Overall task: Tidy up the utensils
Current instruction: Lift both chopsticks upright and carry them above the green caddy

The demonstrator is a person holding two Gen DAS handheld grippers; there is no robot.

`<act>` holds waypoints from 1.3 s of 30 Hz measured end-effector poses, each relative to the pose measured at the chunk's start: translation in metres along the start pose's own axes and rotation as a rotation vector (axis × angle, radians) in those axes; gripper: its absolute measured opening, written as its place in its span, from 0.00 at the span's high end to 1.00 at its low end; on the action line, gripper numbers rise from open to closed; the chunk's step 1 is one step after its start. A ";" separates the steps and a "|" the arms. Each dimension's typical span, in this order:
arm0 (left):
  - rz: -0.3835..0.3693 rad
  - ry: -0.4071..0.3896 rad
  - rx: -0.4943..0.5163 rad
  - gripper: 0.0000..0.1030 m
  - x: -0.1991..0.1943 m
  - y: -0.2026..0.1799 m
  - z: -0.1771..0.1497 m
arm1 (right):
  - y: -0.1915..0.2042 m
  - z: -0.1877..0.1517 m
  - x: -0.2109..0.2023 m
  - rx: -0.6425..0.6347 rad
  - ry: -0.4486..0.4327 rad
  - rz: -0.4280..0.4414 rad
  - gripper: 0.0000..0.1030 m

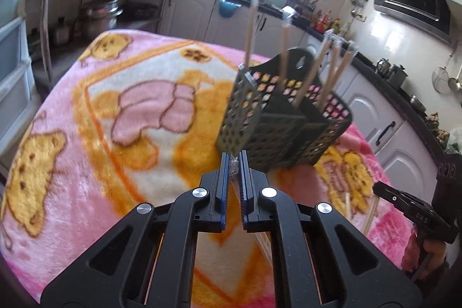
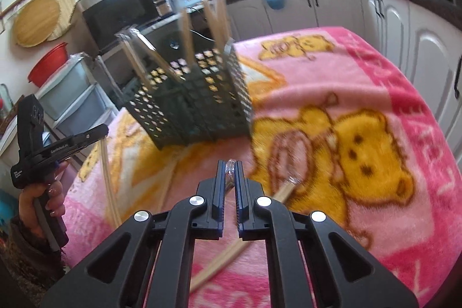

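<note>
A dark perforated utensil basket (image 1: 281,117) stands on the pink bear blanket (image 1: 121,106), with several plastic-wrapped chopstick pairs (image 1: 310,71) upright in it. My left gripper (image 1: 234,160) is shut on a wrapped chopstick pair (image 1: 261,241) that hangs down under it, just in front of the basket. My right gripper (image 2: 230,165) is shut on another wrapped chopstick pair (image 2: 219,264) running down and left below the fingers, short of the basket (image 2: 190,103). The left gripper also shows in the right wrist view (image 2: 99,132), with its chopsticks (image 2: 111,186) hanging down.
The blanket (image 2: 375,111) covers the table. White kitchen cabinets (image 1: 372,117) and a dark counter run behind and to the right. Plastic drawers (image 2: 69,97), a microwave (image 2: 115,16) and pots (image 1: 98,16) stand on the left side. The right gripper's body (image 1: 415,210) shows at the right.
</note>
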State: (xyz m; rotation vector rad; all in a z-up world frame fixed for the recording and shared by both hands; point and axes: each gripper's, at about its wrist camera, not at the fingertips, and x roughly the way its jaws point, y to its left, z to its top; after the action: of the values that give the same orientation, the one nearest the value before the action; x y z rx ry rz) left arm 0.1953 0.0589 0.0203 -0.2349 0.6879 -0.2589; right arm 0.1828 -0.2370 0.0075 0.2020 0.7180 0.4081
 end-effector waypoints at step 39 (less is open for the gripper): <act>-0.155 -0.254 0.211 0.97 -0.064 -0.102 0.097 | 0.072 0.100 -0.078 -0.223 -0.329 0.044 0.95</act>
State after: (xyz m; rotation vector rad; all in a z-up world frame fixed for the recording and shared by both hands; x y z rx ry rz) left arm 0.1949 -0.0051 0.1605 -0.1163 0.3870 -0.4388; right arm 0.1761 -0.2094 0.1500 0.0715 0.3415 0.4794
